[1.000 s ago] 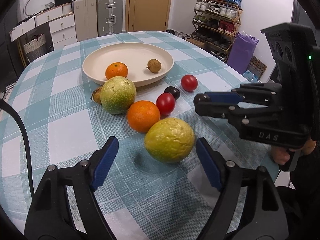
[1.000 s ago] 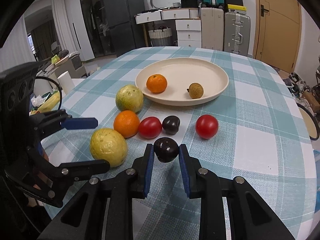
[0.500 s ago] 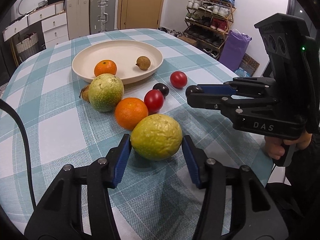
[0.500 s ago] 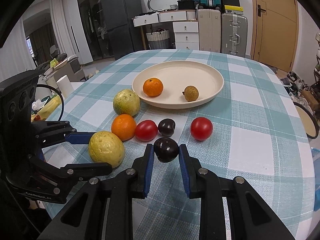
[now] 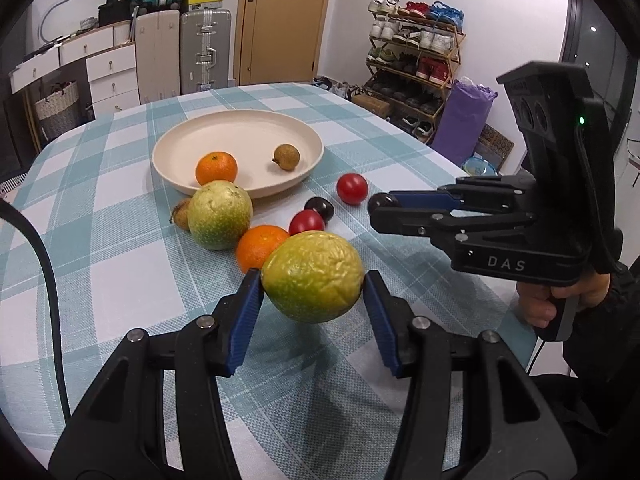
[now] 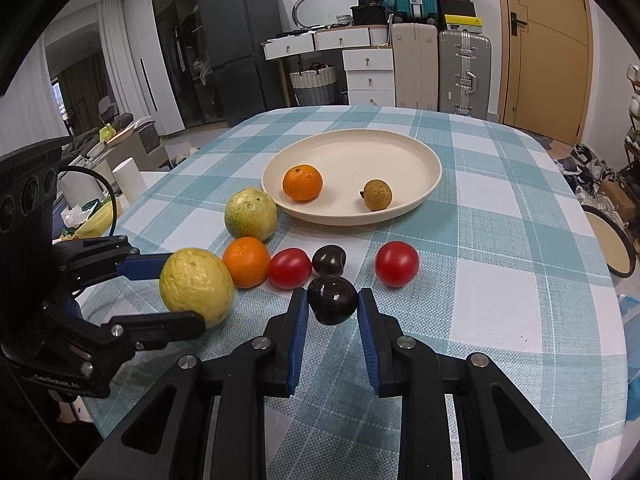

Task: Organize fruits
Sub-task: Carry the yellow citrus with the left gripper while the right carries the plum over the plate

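Note:
My left gripper (image 5: 313, 280) is shut on a large yellow-green fruit (image 5: 313, 276), held just above the checked tablecloth; it also shows in the right wrist view (image 6: 196, 286). My right gripper (image 6: 333, 300) is shut on a dark plum (image 6: 333, 299), seen from the side in the left wrist view (image 5: 380, 203). A cream plate (image 6: 400, 152) holds a mandarin (image 6: 302, 182) and a brown longan (image 6: 377, 195). On the cloth lie a green fruit (image 6: 250, 214), an orange (image 6: 246, 262), two red tomatoes (image 6: 289, 268) (image 6: 396, 263) and another dark plum (image 6: 329, 259).
A small brown fruit (image 5: 181, 216) lies behind the green fruit. The round table's edge (image 6: 616, 320) curves close on the right. Suitcases, drawers and a shoe rack (image 5: 416, 56) stand beyond the table.
My left gripper closed on the yellow-green fruit and lifted it slightly off the cloth. My right gripper rose a little, still holding the dark plum.

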`<action>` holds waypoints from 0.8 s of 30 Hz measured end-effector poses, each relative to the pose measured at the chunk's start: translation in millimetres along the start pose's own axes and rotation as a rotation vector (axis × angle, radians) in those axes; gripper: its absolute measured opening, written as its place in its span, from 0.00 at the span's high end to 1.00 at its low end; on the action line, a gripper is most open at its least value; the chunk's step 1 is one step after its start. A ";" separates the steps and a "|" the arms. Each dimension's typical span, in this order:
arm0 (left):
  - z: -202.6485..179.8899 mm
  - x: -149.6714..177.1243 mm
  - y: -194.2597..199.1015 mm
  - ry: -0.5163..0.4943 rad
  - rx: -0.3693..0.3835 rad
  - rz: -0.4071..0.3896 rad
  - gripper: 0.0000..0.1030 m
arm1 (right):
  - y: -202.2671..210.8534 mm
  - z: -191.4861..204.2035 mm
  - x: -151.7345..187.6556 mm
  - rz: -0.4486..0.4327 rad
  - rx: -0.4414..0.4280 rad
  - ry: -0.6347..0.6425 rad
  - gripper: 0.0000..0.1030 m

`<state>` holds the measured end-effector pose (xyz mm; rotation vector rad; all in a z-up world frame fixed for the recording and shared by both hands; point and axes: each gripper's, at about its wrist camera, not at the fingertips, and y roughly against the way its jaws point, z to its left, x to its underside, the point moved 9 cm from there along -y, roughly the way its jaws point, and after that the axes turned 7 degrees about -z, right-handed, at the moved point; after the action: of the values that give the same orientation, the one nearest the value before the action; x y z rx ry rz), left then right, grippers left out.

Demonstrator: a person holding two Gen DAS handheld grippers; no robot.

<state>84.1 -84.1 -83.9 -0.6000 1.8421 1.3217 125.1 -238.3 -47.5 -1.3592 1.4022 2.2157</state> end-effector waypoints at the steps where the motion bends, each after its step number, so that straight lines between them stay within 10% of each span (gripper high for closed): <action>1: 1.8 -1.4 1.3 0.004 -0.004 -0.007 0.53 | 0.6 -0.4 -0.3 -0.003 0.000 -0.002 0.75; 24: 53.2 -52.4 24.8 0.066 -0.124 -0.167 0.53 | 14.5 -3.1 -31.3 -0.118 -0.011 -0.025 0.75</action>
<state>113.3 -28.9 -36.1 -0.8535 1.7299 1.3244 136.3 -239.4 -14.7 -1.3758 1.2698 2.1600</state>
